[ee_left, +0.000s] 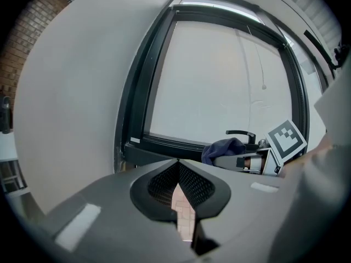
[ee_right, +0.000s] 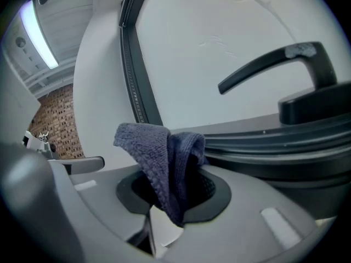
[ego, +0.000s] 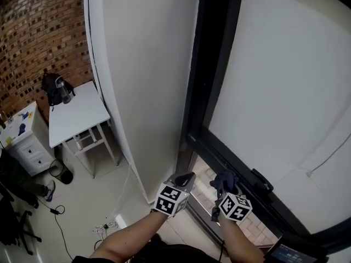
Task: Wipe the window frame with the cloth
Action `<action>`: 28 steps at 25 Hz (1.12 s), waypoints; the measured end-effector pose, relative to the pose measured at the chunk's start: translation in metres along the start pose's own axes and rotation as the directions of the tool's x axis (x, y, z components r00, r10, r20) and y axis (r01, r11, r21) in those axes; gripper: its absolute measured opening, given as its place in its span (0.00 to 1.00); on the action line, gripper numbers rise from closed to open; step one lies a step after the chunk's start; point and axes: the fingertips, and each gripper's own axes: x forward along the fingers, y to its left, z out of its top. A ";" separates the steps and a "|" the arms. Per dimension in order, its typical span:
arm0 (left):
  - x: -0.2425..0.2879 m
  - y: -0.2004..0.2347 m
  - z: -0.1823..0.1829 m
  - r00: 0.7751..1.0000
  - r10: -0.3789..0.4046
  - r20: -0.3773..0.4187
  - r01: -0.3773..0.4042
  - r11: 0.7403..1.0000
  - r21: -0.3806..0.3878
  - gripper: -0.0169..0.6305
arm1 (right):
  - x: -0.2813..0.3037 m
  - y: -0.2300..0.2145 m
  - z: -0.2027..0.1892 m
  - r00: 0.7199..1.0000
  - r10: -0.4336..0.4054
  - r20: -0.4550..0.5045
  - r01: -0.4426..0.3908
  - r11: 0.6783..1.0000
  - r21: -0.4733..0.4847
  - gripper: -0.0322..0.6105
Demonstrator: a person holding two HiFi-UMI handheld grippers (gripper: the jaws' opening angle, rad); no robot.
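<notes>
Grips the dark blue cloth (ee_right: 164, 163) fast in the right gripper (ego: 222, 186), close over the window frame's (ego: 216, 149) bottom rail, near the handle (ego: 261, 179). Holds the left gripper (ego: 185, 178) closed on nothing, just beside, by the frame's lower left corner. Finds the white wall (ego: 142, 92) crowding the left edge and open rail beyond the handle.

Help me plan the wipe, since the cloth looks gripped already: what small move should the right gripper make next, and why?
Probably ease the right gripper forward until the cloth presses on the lower frame rail. Its jaws are shut on the cloth, whose folded end appears just short of the rail, near the window handle, so contact seems the missing step.
</notes>
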 end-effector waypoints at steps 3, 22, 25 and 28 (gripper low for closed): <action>0.004 0.016 0.003 1.000 -0.014 0.001 0.014 1.000 0.012 0.01 | 0.016 0.005 0.002 1.000 -0.019 0.008 0.019 1.000 0.012 0.21; 0.014 0.097 0.011 0.998 -0.068 0.014 0.068 0.998 0.007 0.01 | 0.099 0.053 0.008 0.999 -0.052 0.010 0.051 0.998 0.038 0.21; 0.017 0.103 0.008 0.998 -0.065 0.012 0.065 0.998 0.011 0.01 | 0.111 0.060 0.004 0.999 -0.036 0.001 0.036 0.999 0.033 0.21; 0.022 0.112 0.010 0.998 -0.056 0.009 0.056 0.998 0.007 0.01 | 0.128 0.067 0.005 1.000 -0.014 -0.013 0.014 0.999 0.033 0.21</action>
